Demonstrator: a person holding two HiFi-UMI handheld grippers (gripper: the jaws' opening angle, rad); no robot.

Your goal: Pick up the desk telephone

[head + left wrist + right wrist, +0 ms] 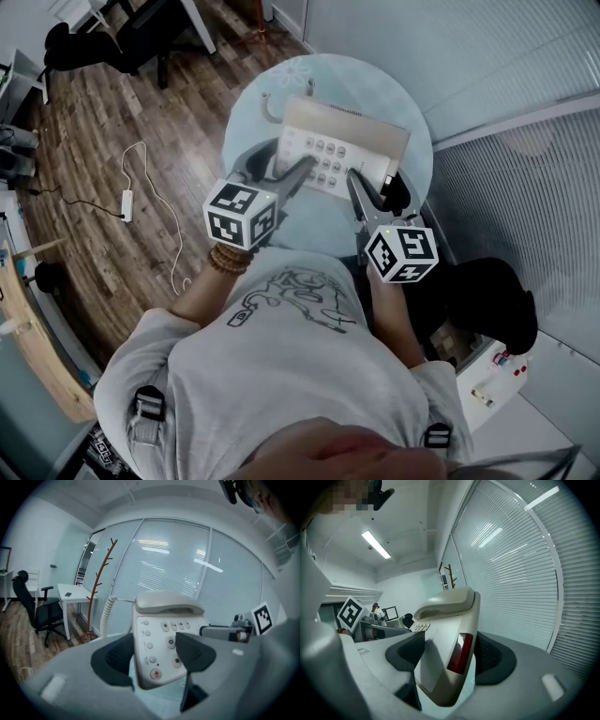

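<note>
Over the round table up top, left claw and right claw pinch the desk telephone together so it won't tip.

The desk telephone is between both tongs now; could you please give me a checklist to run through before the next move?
1. Left tongs clamped on the desk telephone at its keypad corner: ok.
2. Right tongs clamped on its side edge: ok.
3. Handset seated in its cradle: ok.
4. Coiled cord free of snags: cannot tell.
5. Base clear of the round table: cannot tell.
</note>
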